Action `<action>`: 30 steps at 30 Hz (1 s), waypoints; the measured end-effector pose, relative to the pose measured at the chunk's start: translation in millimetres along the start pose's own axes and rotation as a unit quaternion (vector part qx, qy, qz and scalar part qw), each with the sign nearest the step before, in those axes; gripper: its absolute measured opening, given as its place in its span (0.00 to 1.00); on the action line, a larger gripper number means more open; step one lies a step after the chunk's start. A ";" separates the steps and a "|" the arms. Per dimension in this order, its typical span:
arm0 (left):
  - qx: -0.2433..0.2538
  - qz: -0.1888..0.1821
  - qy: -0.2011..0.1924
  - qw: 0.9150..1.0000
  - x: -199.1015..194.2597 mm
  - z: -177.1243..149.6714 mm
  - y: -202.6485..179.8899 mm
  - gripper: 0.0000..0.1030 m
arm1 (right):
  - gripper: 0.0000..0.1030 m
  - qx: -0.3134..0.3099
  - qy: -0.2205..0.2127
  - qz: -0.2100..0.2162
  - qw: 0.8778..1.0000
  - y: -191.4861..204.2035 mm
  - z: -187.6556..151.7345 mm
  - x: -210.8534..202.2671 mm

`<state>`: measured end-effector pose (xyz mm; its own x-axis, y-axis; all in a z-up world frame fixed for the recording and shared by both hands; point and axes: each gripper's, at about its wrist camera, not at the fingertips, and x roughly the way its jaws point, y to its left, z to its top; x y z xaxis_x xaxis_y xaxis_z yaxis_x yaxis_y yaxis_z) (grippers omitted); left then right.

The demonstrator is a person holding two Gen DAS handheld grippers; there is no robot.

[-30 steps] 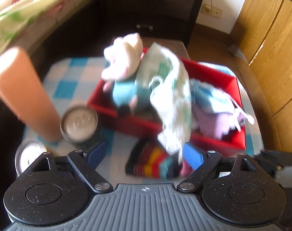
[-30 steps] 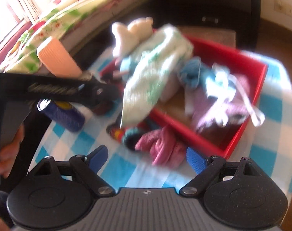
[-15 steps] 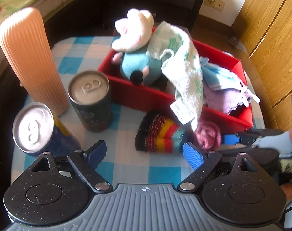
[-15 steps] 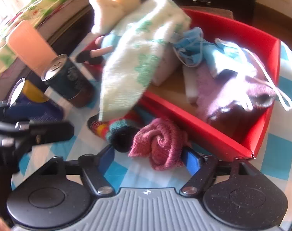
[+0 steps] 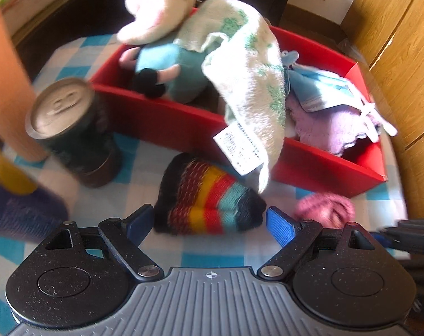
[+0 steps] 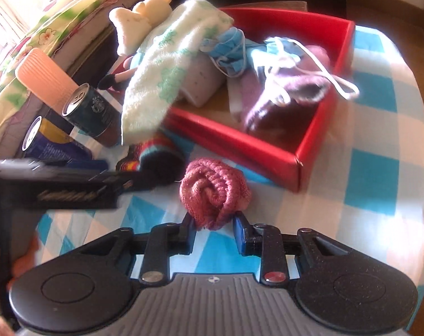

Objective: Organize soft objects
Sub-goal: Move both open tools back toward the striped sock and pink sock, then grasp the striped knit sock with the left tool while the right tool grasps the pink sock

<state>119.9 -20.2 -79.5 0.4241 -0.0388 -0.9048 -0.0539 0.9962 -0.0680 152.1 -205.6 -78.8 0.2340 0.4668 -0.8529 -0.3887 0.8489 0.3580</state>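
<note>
— While the right gripper (image 6: 214,231) has just been closing on the rolled pink sock (image 6: 215,193) lying on the checked cloth beside the red box (image 6: 321,128), should the person lift at once?

— Better to check the pads bite the roll's bulk, since only its near edge sits between them.

— And the left gripper (image 5: 209,221)?

— Jaws wide, straddling the striped sock (image 5: 209,198), gripping nothing.

— The box's contents?

— A plush toy (image 5: 167,56), towel (image 5: 251,84) draped over the wall, face masks (image 6: 239,47), purple knit (image 5: 332,128).
</note>
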 end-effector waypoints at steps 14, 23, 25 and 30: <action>0.030 0.039 0.012 0.999 4.4 -10.5 -8.9 0.38 | 0.34 -0.015 -0.004 -0.019 1.000 0.7 8.1 24.5; 0.032 0.028 0.027 0.999 -18.4 -36.4 -1.6 0.36 | 0.11 -0.002 0.001 0.001 1.000 7.6 -6.7 12.8; 0.034 0.023 0.023 0.999 -28.2 -40.7 -0.6 0.36 | 0.09 0.003 -0.002 0.007 1.000 8.8 -12.0 5.9; 0.035 0.018 0.010 0.999 -47.8 -45.0 3.6 0.39 | 0.10 0.011 -0.002 0.001 1.000 10.6 -21.0 -10.0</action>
<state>58.7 -18.2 -55.4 0.4041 -0.0028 -0.9147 -0.0049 1.0000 -0.0052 127.0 -206.5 -74.4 0.2369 0.4702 -0.8502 -0.3700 0.8528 0.3685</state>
